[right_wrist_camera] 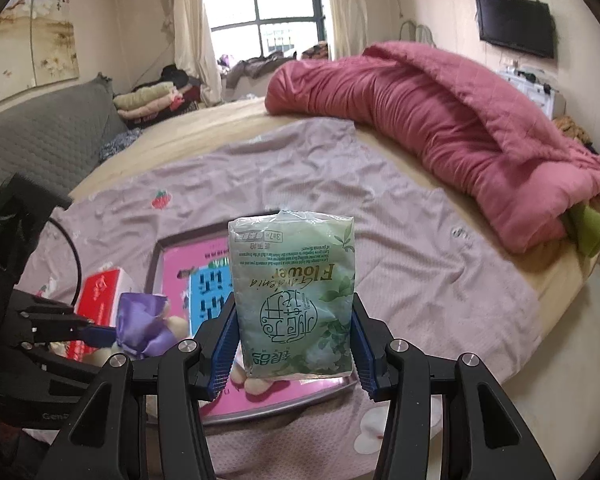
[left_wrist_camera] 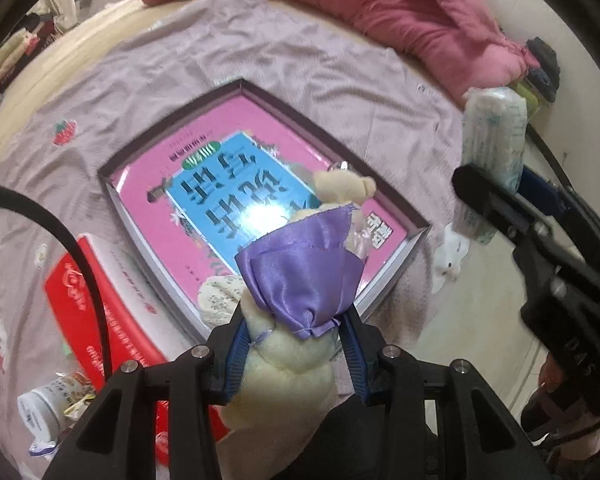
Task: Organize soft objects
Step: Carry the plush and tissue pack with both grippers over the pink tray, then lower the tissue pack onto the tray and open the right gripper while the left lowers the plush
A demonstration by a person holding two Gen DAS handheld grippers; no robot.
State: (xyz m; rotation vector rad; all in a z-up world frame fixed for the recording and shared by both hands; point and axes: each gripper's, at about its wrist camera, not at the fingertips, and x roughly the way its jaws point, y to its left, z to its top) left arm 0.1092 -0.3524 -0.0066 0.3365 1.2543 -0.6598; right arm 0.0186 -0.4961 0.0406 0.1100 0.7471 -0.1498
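the left tongs (left_wrist_camera: 296, 344) squeeze a soft teddy bear (left_wrist_camera: 288, 300) by its squishy middle, over the box (left_wrist_camera: 414, 222). the right tongs (right_wrist_camera: 294, 344) squeeze a light, slippery tissue pack (right_wrist_camera: 294, 292) by its sides.

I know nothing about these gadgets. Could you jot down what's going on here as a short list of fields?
place: bed with mauve sheet
left gripper: shut on cream plush bear in shiny purple cloth
right gripper: shut on green plastic tissue pack
target below: open shallow box with pink and blue printed bottom
already in box: small floral cream item
nearby: red carton; rolled pink quilt
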